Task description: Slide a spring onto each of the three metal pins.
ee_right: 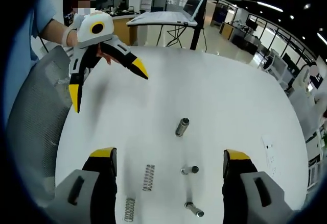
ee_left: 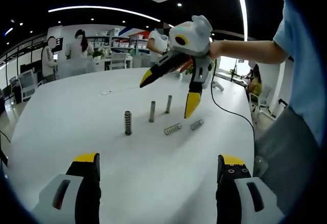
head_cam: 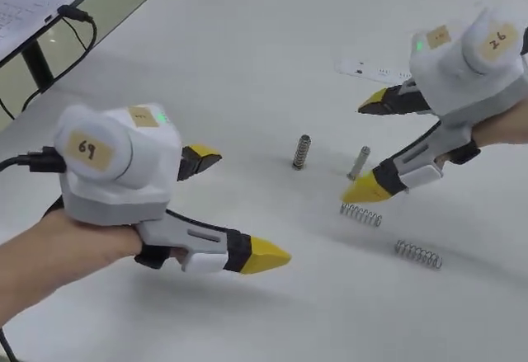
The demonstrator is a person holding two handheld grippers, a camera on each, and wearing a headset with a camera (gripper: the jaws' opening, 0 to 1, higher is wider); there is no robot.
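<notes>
One metal pin (head_cam: pixel 302 152) stands up on the white counter (head_cam: pixel 247 49) with a spring around it. Just beside it stands a bare pin (head_cam: pixel 359 162). My left gripper view shows a third pin (ee_left: pixel 168 104) in the same row, and it is bare too. One loose spring (head_cam: pixel 360 214) lies flat near the pins, and a second loose spring (head_cam: pixel 417 254) lies a bit farther out. My right gripper (ee_right: pixel 170 155) hangs close by the bare pins, its fingers spread wide and holding nothing. My left gripper (head_cam: pixel 243 206) is off to the side, with its fingers also spread and empty.
</notes>
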